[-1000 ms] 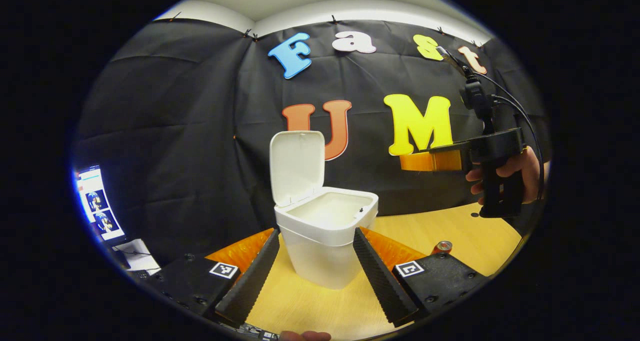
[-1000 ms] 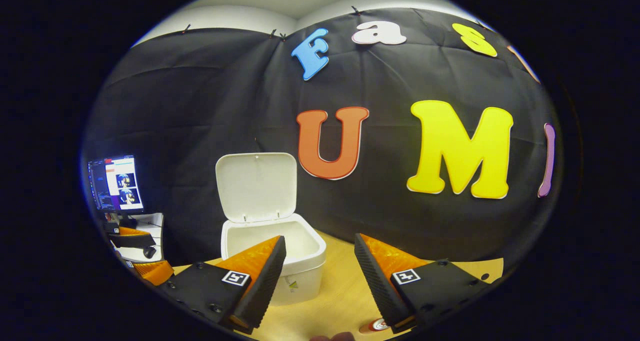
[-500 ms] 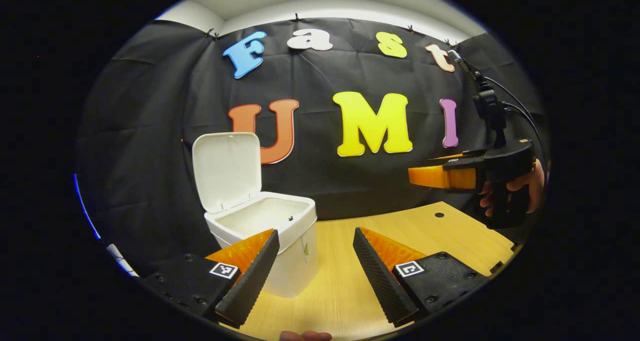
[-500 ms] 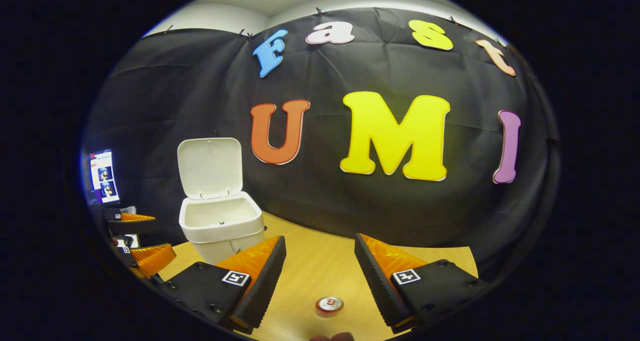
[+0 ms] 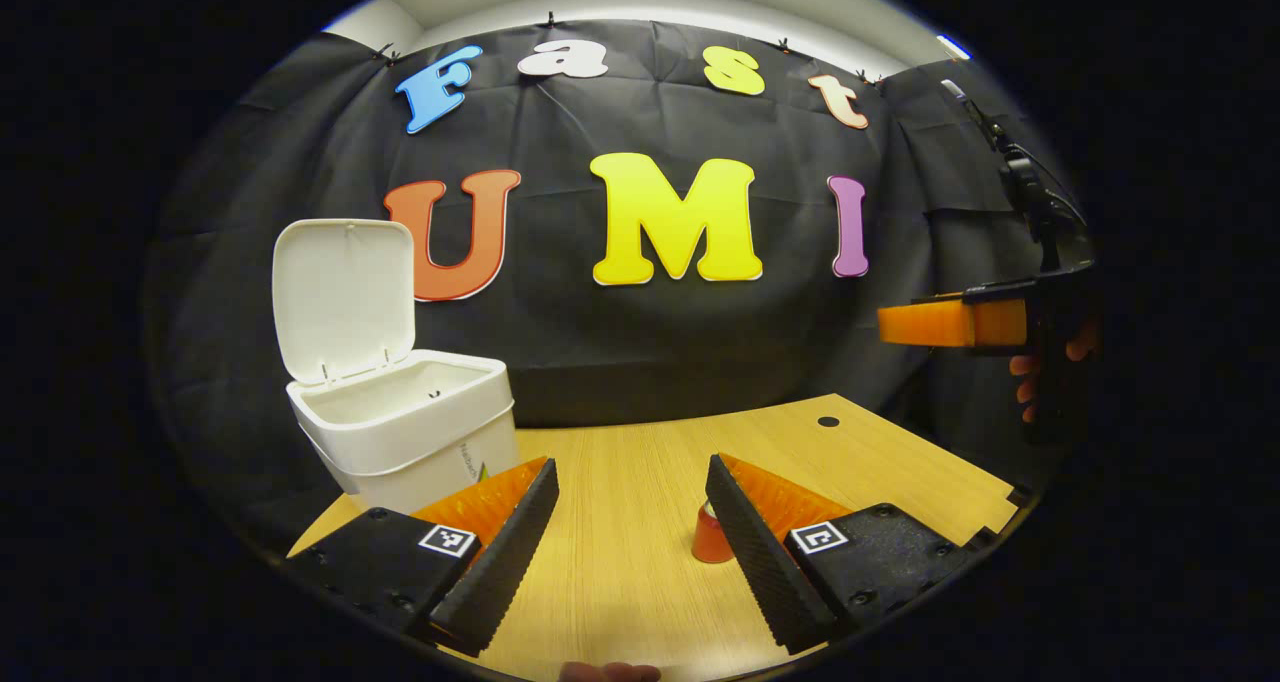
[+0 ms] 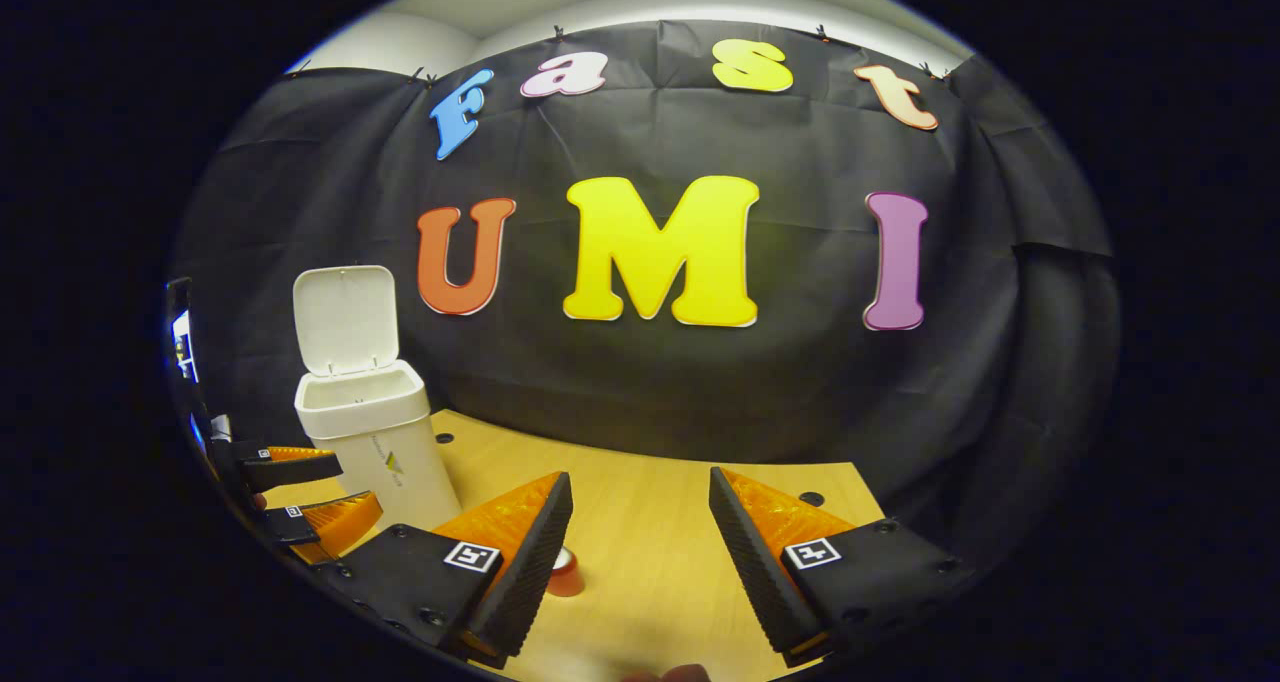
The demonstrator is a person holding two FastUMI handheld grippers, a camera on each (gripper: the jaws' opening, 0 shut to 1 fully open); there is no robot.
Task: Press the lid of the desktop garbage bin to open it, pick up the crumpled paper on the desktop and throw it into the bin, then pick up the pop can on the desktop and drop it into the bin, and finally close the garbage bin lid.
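**No Legible Writing on the Desk**

The left gripper [image 5: 630, 465] and right gripper [image 6: 640, 480] each carried square black-and-white coded tags [image 5: 447, 539], patterns rather than words. Ahead-left of both, the garbage bin [image 5: 400, 432] bore a small printed mark [image 5: 472, 456], too small to read.

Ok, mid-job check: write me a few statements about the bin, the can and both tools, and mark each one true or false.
1. The bin has its lid standing open. True.
2. The pop can is already inside the bin. False: it stands on the desk, beside one finger of the left tool.
3. The right tool is shut on the can. False: its fingers are apart with only desk between them; the can sits by one finger.
4. The left tool is open and holds nothing. True.
5. The bin lies tipped on its side. False: it stands upright.
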